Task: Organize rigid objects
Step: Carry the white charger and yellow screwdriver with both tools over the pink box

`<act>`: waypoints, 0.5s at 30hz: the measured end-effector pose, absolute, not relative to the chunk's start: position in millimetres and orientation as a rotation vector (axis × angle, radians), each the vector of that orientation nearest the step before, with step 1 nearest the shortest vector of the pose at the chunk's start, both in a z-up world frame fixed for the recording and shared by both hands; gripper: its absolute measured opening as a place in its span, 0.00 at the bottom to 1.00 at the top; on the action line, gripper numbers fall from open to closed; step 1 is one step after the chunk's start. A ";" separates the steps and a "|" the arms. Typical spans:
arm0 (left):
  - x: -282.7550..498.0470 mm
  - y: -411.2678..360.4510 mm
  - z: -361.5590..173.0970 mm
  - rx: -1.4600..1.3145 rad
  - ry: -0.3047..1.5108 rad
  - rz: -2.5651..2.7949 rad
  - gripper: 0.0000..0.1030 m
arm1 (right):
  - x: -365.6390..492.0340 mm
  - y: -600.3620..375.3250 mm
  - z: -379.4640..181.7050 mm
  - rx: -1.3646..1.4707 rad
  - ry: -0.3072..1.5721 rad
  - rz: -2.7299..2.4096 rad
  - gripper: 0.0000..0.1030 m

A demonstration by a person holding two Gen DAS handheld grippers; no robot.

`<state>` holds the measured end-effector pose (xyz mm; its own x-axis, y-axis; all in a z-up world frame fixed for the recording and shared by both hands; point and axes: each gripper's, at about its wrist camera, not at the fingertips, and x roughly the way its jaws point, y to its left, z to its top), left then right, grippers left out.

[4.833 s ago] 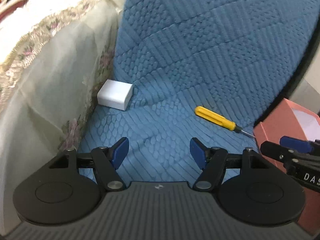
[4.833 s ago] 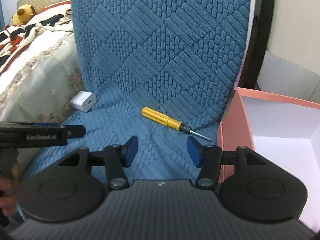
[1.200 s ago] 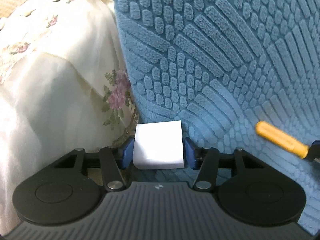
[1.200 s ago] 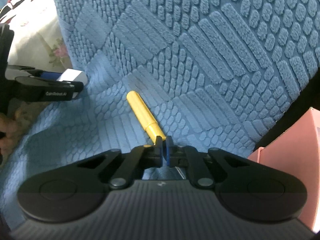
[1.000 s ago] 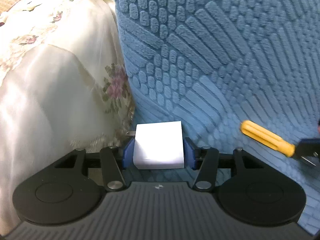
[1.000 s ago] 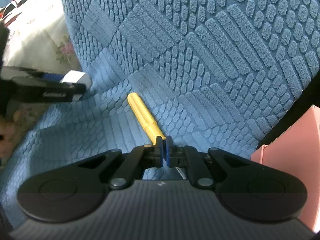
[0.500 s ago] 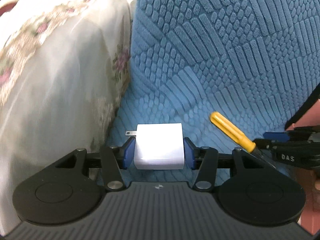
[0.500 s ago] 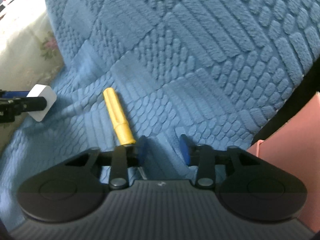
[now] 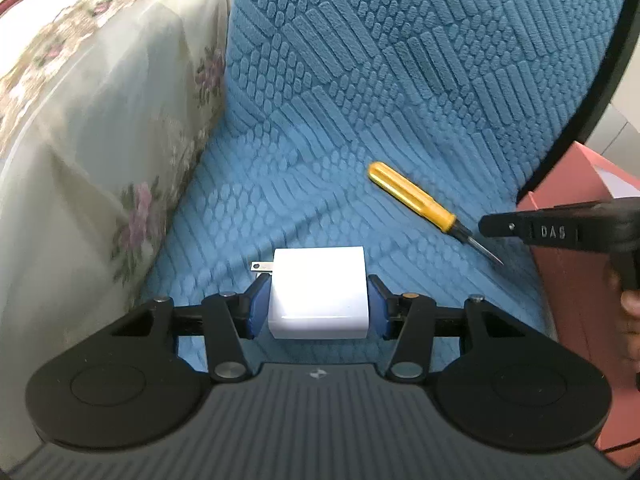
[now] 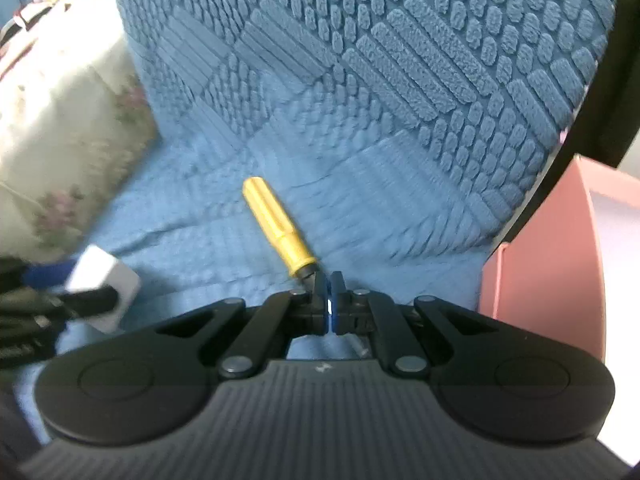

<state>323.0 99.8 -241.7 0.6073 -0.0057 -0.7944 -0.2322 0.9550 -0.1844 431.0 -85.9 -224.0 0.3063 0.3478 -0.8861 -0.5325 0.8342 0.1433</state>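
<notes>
My left gripper (image 9: 318,304) is shut on a white plug charger (image 9: 318,294), held above the blue quilted seat (image 9: 320,184); its prongs point left. The charger also shows in the right wrist view (image 10: 106,280). A yellow-handled screwdriver (image 9: 412,196) lies on the seat to the right, its metal tip pointing right. In the left wrist view my right gripper (image 9: 560,230) hovers by that tip, and the tip shows apart from it. In the right wrist view the right gripper (image 10: 329,292) has its jaws together just at the screwdriver (image 10: 278,226) shaft; whether it grips the shaft is unclear.
A pink open box (image 9: 588,264) stands at the seat's right edge, also in the right wrist view (image 10: 560,256). A floral cream bedspread (image 9: 92,132) rises on the left. The blue quilted backrest (image 10: 380,48) stands behind the seat.
The left gripper pulled back and up with the charger. The right gripper opened half a second ago and has closed again at the screwdriver's shaft end.
</notes>
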 end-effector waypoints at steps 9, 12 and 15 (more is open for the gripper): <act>310.4 98.0 -239.5 -0.312 0.899 0.130 0.55 | 418.7 -77.5 -211.5 -0.179 1.099 0.622 0.07; 311.8 100.8 -241.4 -0.329 0.900 0.134 0.55 | 423.0 -74.2 -215.2 -0.183 1.111 0.637 0.08; 312.1 103.2 -241.1 -0.345 0.897 0.141 0.55 | 428.7 -64.6 -221.1 -0.215 1.098 0.649 0.28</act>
